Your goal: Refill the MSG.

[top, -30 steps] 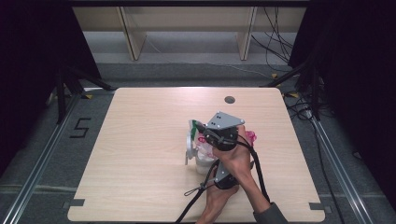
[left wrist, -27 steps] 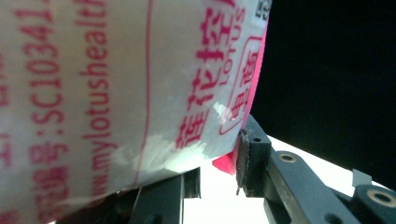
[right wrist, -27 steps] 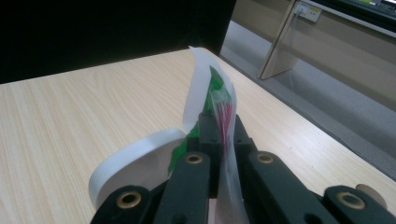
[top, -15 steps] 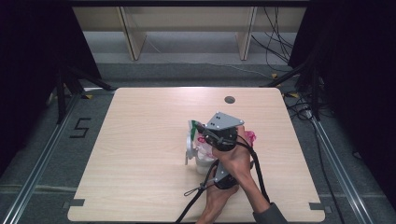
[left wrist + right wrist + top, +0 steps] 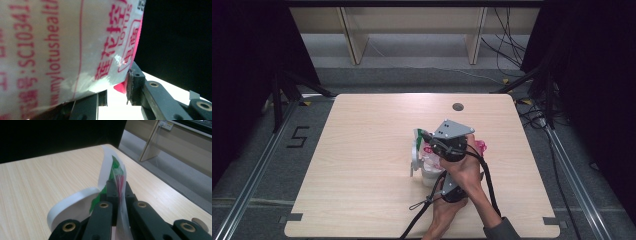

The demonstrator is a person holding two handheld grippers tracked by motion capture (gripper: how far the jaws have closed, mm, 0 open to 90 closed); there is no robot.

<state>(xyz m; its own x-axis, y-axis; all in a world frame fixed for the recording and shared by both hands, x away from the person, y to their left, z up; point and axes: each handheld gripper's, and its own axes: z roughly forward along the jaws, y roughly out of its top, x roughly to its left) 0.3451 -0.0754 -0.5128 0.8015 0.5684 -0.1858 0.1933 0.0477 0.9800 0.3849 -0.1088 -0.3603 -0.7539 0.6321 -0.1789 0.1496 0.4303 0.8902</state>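
A white plastic bag point(image 5: 428, 156) with red print and a green patch sat on the wooden table point(image 5: 362, 150), right of centre. The right gripper point(image 5: 117, 185) pinched its thin upper edge; the left gripper point(image 5: 117, 96) had bag film between its jaws, apparently clamped. Pulling apart could tear the film or slip it free.

Lab-type recording setup, not a home. Bare wooden table point(image 5: 362, 165) w/ cable hole point(image 5: 457, 106), black curtains point(image 5: 242, 75) both sides, metal floor rails point(image 5: 252, 180), loose cables point(image 5: 512, 35) on grey floor, taped "5" marker point(image 5: 297, 136). Pale shelving point(image 5: 412, 20) beyond the jaws.
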